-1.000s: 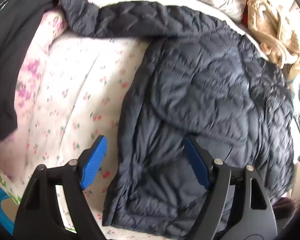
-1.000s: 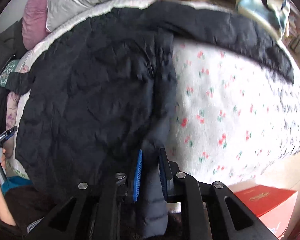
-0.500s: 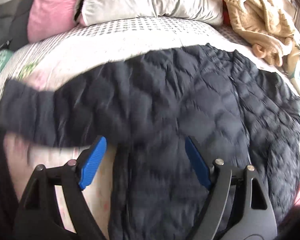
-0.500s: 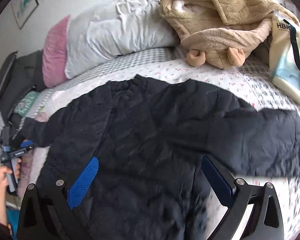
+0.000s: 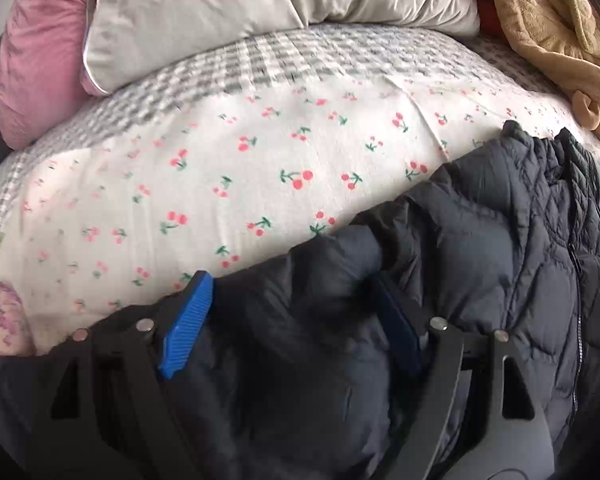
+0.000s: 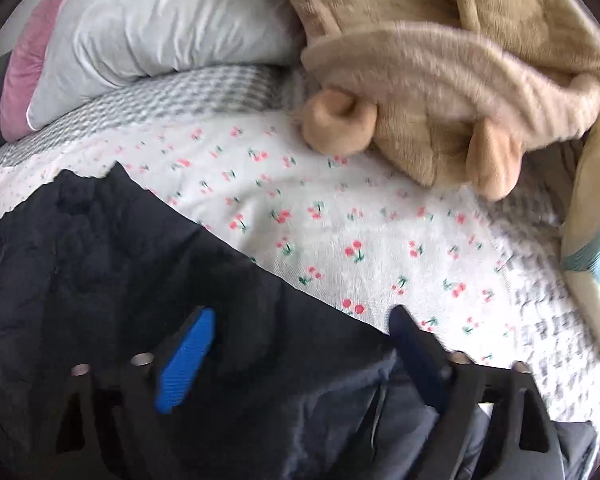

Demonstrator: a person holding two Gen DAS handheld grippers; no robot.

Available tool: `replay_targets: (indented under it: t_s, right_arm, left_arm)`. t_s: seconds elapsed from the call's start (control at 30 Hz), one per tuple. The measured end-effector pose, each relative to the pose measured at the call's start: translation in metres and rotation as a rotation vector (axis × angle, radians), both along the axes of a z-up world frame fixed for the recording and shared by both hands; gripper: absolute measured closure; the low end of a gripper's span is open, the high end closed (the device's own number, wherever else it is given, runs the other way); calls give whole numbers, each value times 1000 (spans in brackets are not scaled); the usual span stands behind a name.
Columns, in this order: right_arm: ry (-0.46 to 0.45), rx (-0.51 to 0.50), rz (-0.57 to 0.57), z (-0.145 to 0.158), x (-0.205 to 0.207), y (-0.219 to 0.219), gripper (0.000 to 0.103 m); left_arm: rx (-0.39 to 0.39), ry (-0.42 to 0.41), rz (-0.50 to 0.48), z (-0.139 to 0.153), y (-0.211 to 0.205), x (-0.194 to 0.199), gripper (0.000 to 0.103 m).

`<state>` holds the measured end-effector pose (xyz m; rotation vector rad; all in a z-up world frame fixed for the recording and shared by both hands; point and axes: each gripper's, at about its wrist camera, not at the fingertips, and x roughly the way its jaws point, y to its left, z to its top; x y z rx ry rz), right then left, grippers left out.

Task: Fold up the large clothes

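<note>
Jacket: we are looking at a dark navy quilted puffer jacket (image 5: pixel 480 264), its stitched panels puffy and wrinkled, lying across the near part of the bed and running under both grippers; the right wrist view shows its smoother, matte sleeve fabric (image 6: pixel 148 264).
Zipper: a thin dark line is running down the jacket's front (image 5: pixel 576 300).
Left gripper: our left gripper (image 5: pixel 296 320) is hanging with its ribbed blue pads spread wide, a bulge of jacket sitting between them, nothing pinched.
Right gripper: our right gripper (image 6: pixel 304 344) is likewise holding its fingers far apart over the sleeve fabric.
Bedsheet: a soft white sheet with a cherry print (image 5: pixel 228 168) is lying beyond the jacket.
Pillows: a smooth grey pillow (image 5: pixel 260 4) and a plush pink cushion (image 5: pixel 36 52) are resting at the head.
Fleece: a fuzzy tan garment (image 6: pixel 452 60) is heaped beyond the jacket.
</note>
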<state>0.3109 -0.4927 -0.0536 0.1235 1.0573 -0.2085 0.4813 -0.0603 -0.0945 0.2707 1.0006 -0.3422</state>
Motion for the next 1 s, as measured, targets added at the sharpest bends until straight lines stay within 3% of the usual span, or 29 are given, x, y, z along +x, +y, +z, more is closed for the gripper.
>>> replay_targets:
  t_s: [0.03,0.07,0.1,0.13,0.17,0.3,0.37,0.47,0.53,0.6,0.63,0.67,0.7,0.73,0.77,0.8,0.9,1.0]
  right_arm:
    - [13,27,-1,-7,2,-2,44]
    - [2,34,-1,-12,1,-2,54]
    - [-35,25,16,-10,0,1,92]
    - [-40,64,36,-10,-1,4,97]
    - [-37,63,37,-9,0,9,97]
    - [-47,-111,49,1,11,39,99]
    - [-93,-120,27,13,24,42,99]
    - [-212,-174,0,44,47,58,99]
    - [-274,-216,-17,56,58,68,98]
    - [-282,-167,-54,63,71,72,91]
    - [-270,-94,-55,65,72,72,90]
    - [-261,-51,-45,65,73,74,85]
    - [-245,-33,-29,66,68,79,74]
    - [-222,-44,0,67,61,86,63]
    - [-216,-58,19,66,59,91,38]
    - [-234,-77,36,70,45,98,26]
    - [-283,-59,56,79,6,108,19]
    - [-273,7,44,82,-30,116,18]
  left_arm:
    - [-24,4,0,-2,0,0,48]
    - [-80,13,-1,-4,2,-3,57]
    - [-121,32,-1,-3,2,-7,74]
    - [-158,53,-2,-3,3,-9,91]
    - [-190,63,-1,-1,4,-12,93]
    - [-201,-54,85,21,19,-26,95]
    - [-241,-101,155,40,35,-27,96]
    - [-209,-233,244,65,51,-31,95]
    - [-144,-267,321,67,60,-26,87]
    - [-88,-200,380,59,68,-20,69]
    - [-91,-175,386,58,72,-22,64]
    - [-112,-159,385,59,75,-27,52]
    - [-145,-151,382,62,80,-35,34]
    - [-185,-143,373,66,85,-47,23]
    - [-207,-139,366,69,89,-58,23]
    - [-223,-127,361,72,91,-69,22]
    - [-253,-67,371,73,100,-96,22]
    - [-241,-55,405,75,119,-120,22]
